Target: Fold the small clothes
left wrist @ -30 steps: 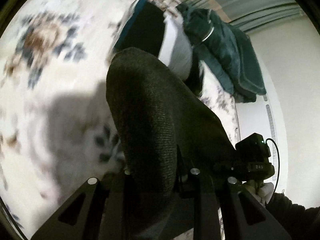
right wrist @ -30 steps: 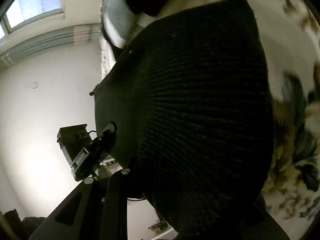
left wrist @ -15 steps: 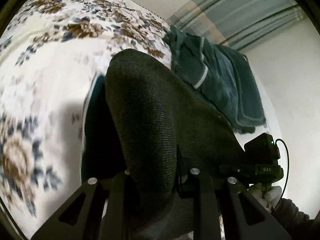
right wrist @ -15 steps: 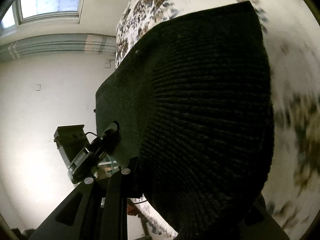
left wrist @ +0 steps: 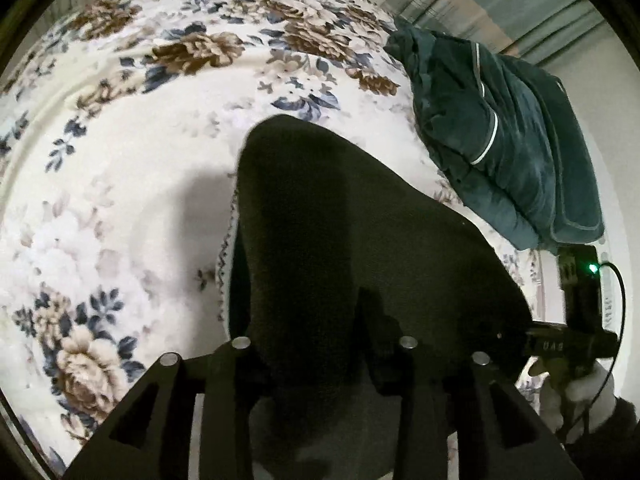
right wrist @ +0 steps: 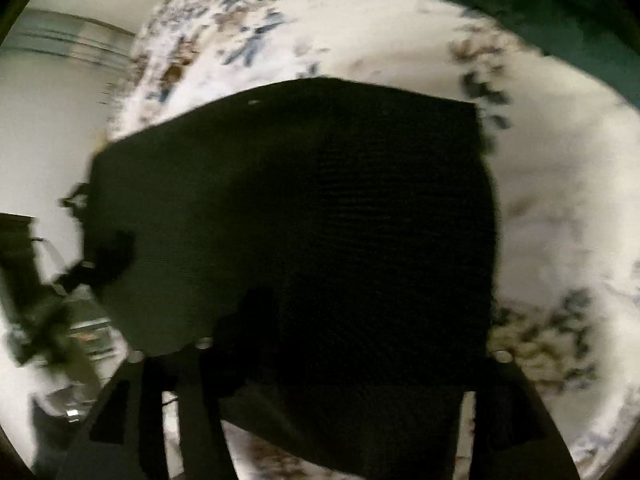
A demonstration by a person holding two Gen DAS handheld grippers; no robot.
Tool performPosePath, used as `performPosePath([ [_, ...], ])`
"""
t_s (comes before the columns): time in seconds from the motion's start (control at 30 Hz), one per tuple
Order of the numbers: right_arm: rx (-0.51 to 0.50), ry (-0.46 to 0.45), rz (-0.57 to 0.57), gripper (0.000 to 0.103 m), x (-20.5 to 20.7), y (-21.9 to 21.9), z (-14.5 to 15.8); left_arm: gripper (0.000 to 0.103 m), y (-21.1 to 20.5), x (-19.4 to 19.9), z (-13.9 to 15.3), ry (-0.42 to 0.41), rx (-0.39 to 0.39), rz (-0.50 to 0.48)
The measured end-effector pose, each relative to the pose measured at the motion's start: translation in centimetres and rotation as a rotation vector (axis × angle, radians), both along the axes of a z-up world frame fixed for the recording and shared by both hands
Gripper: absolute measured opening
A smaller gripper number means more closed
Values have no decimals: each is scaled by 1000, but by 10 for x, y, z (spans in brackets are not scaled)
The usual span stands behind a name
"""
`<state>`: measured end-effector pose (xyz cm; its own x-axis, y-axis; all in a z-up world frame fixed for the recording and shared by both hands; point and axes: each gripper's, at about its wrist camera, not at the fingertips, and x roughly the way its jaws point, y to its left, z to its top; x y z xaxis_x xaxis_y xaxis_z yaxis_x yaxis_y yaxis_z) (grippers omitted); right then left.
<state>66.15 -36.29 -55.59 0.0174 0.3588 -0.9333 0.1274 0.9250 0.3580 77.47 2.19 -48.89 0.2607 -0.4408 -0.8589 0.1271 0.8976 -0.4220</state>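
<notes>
Left wrist view: dark knit garment (left wrist: 340, 248), soft and limp, lies between the opening left gripper (left wrist: 324, 356) and right gripper (right wrist: 352, 352); edges suit gripping best.

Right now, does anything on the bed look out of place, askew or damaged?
Nothing looks damaged or spilled. The dark knit garment lies on the floral bedspread between both grippers' opening jaws. A teal garment sits bunched and unfolded at the bed's far edge. The right wrist view is motion-blurred, so finer detail there can't be judged.
</notes>
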Motion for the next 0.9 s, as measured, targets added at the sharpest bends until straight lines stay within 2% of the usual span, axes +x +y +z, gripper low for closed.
performPosePath([
  [0.07, -79, -16, -14, 67, 0, 7, 10, 44, 2, -2, 4, -23, 42, 26],
  [0.13, -126, -24, -34, 79, -1, 7, 21, 55, 7, -2, 9, -49, 85, 61],
  [0.17, -178, -37, -51, 83, -3, 14, 27, 65, 9, -3, 12, -69, 88, 71],
  [0.2, -208, -49, -59, 93, -10, 10, 33, 77, 9, -6, 17, -91, 101, 81],
  [0.23, -237, -59, -62, 100, -22, 11, 40, 85, 9, -10, 23, -116, 124, 89],
  [0.27, -273, -66, -73, 101, -27, 12, 45, 99, 6, -16, 29, -140, 162, 90],
  [0.3, -296, -73, -85, 102, -33, 13, 50, 103, 2, -22, 34, -157, 204, 89],
  [0.47, -469, -141, -103, 102, -62, 44, 75, 103, -22, -58, 46, -203, 383, 74],
  [0.53, -511, -165, -104, 103, -76, 52, 85, 103, -30, -74, 51, -193, 393, 58],
  [0.67, -556, -235, -112, 103, -116, 62, 129, 103, -41, -108, 74, -204, 434, 62],
  [0.9, -565, -320, -142, 103, -182, 70, 208, 103, -46, -175, 144, -269, 424, 90],
])
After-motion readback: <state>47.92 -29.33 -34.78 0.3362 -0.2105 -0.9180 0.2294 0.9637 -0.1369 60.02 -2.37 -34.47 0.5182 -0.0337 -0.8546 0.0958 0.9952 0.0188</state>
